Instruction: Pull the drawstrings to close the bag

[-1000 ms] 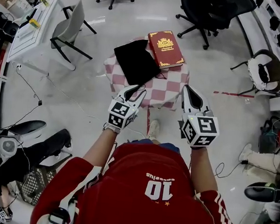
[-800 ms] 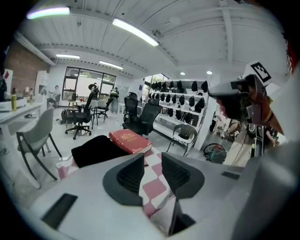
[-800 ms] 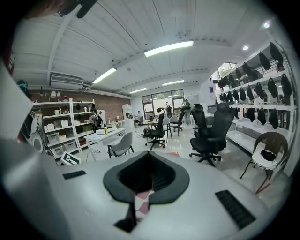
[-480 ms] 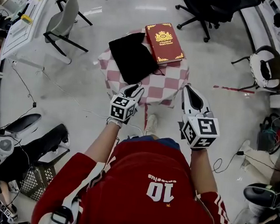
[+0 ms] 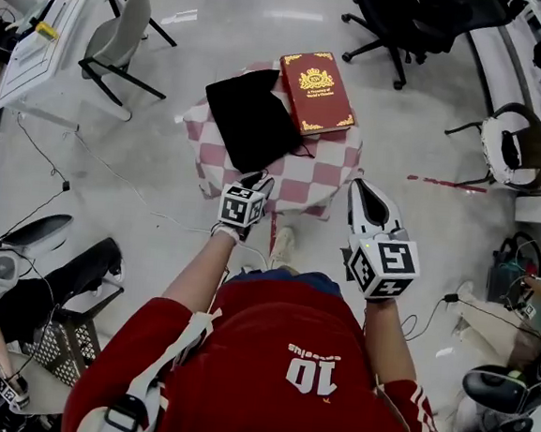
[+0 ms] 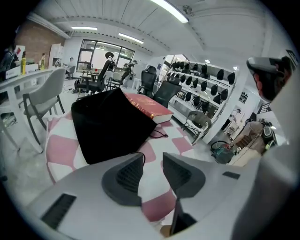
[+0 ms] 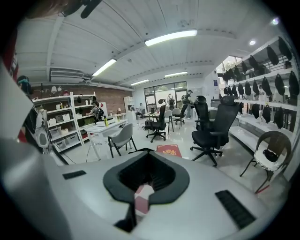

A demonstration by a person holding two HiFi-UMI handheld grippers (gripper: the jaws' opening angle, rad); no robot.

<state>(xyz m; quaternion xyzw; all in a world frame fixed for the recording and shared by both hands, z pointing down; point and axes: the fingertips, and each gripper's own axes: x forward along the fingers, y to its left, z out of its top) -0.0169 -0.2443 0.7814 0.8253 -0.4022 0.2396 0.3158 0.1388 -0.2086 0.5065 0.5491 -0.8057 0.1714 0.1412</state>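
Note:
A flat black drawstring bag (image 5: 254, 117) (image 6: 110, 124) lies on a small table with a pink and white checked cloth (image 5: 326, 173), its thin cord (image 5: 302, 151) (image 6: 159, 134) trailing at its right side. My left gripper (image 5: 258, 179) (image 6: 152, 161) hovers over the table's near edge, just short of the bag. Its jaws are opening and nothing is between them. My right gripper (image 5: 364, 187) (image 7: 146, 155) hangs off the table's near right corner, shut and empty.
A red hardcover book (image 5: 316, 92) (image 6: 149, 107) (image 7: 168, 150) lies to the right of the bag, touching it. A grey chair (image 5: 116, 46) and white desk (image 5: 41, 40) stand at the left, black office chairs (image 5: 405, 25) at the back, a round chair (image 5: 510, 139) at the right. Cables cross the floor.
My left gripper has reached forward over the table's near edge toward the bag. The right gripper has stayed almost where it was.

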